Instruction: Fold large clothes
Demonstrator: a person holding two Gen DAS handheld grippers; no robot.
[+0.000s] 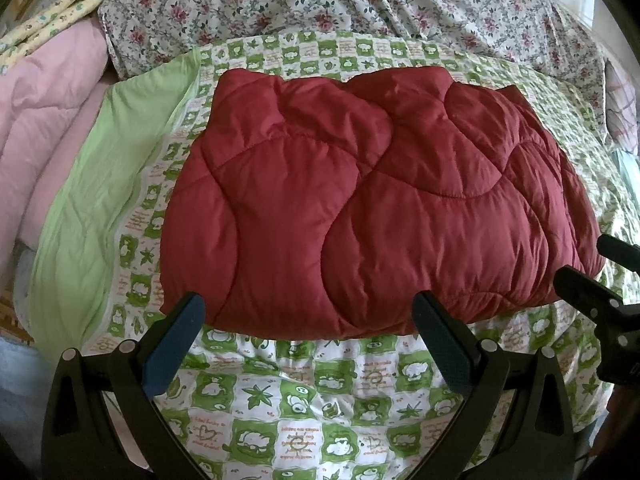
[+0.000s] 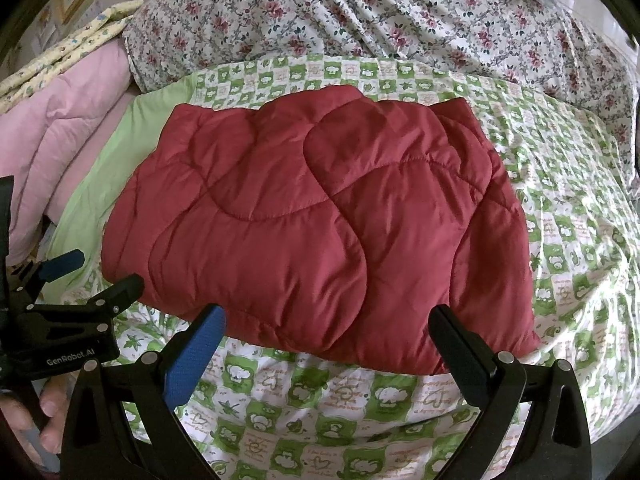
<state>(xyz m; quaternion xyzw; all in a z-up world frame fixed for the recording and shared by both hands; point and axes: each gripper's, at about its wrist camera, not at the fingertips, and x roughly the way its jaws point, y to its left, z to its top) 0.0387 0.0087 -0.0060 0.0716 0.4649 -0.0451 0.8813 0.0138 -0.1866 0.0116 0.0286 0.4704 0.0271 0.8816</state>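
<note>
We see a bed with a green and white blanket [image 1: 320, 400]; a flowery sheet [image 1: 360, 0] lies far back and a pink quilt [image 1: 44, 120] sits at the left; the red puffy coat [image 1: 360, 200] lies folded in the middle; our left gripper [image 1: 308, 344] and right gripper [image 2: 328, 356] are wide open, holding nothing; the room's edges are blurry.

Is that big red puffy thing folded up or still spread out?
Folded. The red quilted garment lies as a compact bundle on the green patterned bedcover, with layered edges stacked along its right side.
</note>
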